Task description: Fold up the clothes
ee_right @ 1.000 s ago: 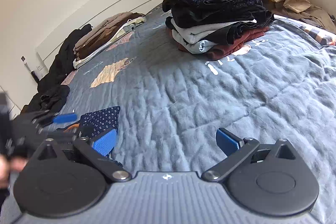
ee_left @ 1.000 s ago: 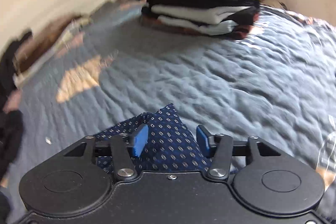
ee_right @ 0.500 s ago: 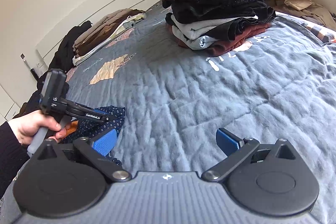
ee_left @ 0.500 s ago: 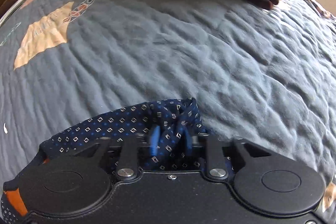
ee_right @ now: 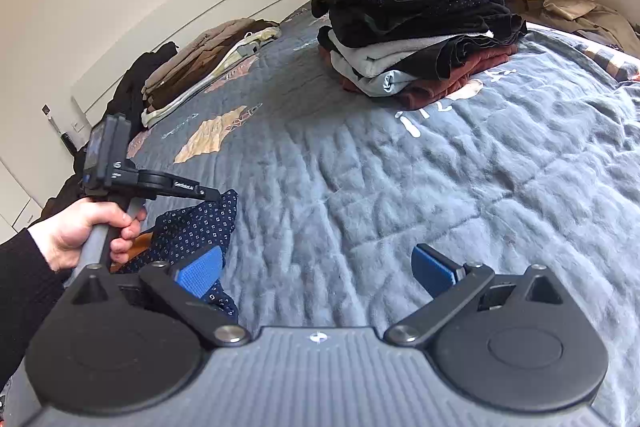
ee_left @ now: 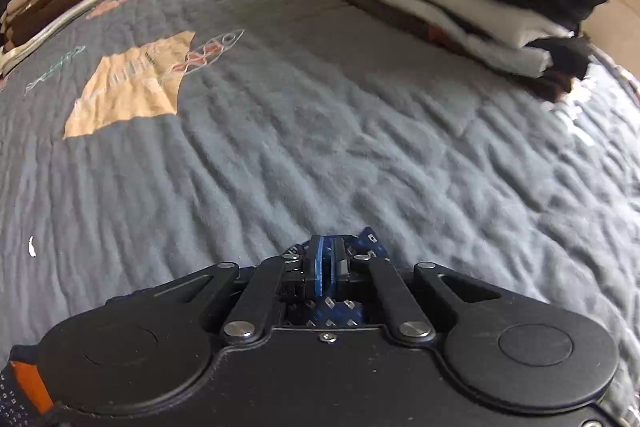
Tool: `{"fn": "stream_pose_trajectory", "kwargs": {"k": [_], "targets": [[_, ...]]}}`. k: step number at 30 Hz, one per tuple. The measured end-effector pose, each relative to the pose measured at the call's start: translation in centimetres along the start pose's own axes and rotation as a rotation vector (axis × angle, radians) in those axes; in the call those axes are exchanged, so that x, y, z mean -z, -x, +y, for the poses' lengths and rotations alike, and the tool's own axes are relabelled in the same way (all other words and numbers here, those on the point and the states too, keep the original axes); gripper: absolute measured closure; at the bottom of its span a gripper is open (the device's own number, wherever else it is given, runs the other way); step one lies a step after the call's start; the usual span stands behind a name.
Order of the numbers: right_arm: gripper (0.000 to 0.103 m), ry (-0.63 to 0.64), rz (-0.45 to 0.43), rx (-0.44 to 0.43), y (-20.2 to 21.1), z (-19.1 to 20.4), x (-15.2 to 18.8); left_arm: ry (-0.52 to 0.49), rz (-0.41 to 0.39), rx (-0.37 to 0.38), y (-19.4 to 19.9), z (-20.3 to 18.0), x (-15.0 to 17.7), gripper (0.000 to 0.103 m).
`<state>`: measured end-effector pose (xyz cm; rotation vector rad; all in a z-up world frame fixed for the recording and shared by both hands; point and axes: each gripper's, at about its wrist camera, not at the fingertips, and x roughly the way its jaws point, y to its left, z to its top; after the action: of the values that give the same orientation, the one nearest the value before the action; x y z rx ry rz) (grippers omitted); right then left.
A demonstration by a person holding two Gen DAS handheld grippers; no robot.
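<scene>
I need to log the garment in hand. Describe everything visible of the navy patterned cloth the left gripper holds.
The navy cloth is a soft woven fabric printed with small pale squares, with an orange part at its lower left. It hangs crumpled, lifted at one pinched spot by the left gripper, whose blue pads are shut on it. Its lower folds lie by the grey quilt, beside the open right gripper's left pad.

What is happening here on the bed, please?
A person is folding clothes with two handheld grippers. The left gripper is shut on a dotted navy garment and holds it above the quilt. The right gripper is open and empty beside it. A folded stack sits further back.
</scene>
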<state>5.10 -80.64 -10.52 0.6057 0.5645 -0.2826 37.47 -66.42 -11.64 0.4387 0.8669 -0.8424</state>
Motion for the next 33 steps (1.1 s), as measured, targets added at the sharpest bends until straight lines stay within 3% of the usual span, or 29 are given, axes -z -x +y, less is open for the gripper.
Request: {"fn": "stream_pose_trajectory", "kwargs": {"k": [2, 4, 5, 6, 8, 10, 15, 18, 21, 23, 26, 29, 31, 33], "targets": [[0.002, -0.008, 0.002, -0.005, 0.0, -0.1, 0.0, 0.004, -0.044, 0.032, 2.7, -0.7, 1.5, 0.094], [0.002, -0.013, 0.002, -0.009, 0.0, -0.1, 0.0, -0.01, -0.085, 0.038, 5.1, -2.0, 3.7, 0.063], [0.002, -0.012, 0.0, -0.01, 0.0, -0.1, 0.0, -0.017, -0.105, 0.042, 6.3, -2.7, 4.8, 0.035], [0.002, -0.011, -0.001, -0.012, 0.1, 0.0, 0.0, -0.022, -0.144, 0.048, 7.4, -3.4, 6.2, 0.023], [0.002, -0.006, -0.002, -0.015, 0.1, 0.2, 0.0, 0.01, -0.193, 0.019, 8.9, -4.2, 8.9, 0.023], [0.002, 0.005, -0.003, -0.016, 0.2, 0.4, 0.0, 0.128, -0.246, -0.079, 10.9, -3.5, 11.5, 0.024], [0.002, -0.009, -0.011, -0.009, 0.2, 0.2, 0.0, 0.47, -0.322, -0.149, 18.6, 3.1, 19.6, 0.025], [0.002, -0.004, -0.018, -0.01, -0.2, 1.2, 0.4, 0.624, -0.406, -0.218, 23.3, 6.8, 24.2, 0.025], [0.002, 0.037, -0.046, -0.028, -0.4, 3.2, 0.9, 0.775, -0.475, -0.288, 25.6, 9.8, 27.7, 0.025], [0.002, 0.07, -0.052, -0.058, -0.5, 4.9, 1.3, 0.85, -0.506, -0.263, 25.6, 11.6, 29.2, 0.025], [0.002, 0.119, -0.049, -0.127, -0.5, 7.2, 1.8, 0.937, -0.555, -0.16, 24.2, 13.6, 30.7, 0.026], [0.002, 0.137, -0.044, -0.182, -0.7, 8.8, 2.4, 1.042, -0.601, -0.069, 22.1, 16.1, 32.0, 0.036], [0.002, 0.151, -0.041, -0.199, -1.0, 9.6, 2.8, 1.123, -0.597, 0.028, 20.5, 17.8, 32.6, 0.044], [0.002, 0.155, -0.03, -0.201, -1.4, 10.0, 3.2, 1.136, -0.569, 0.048, 19.6, 18.8, 33.0, 0.047]]}}
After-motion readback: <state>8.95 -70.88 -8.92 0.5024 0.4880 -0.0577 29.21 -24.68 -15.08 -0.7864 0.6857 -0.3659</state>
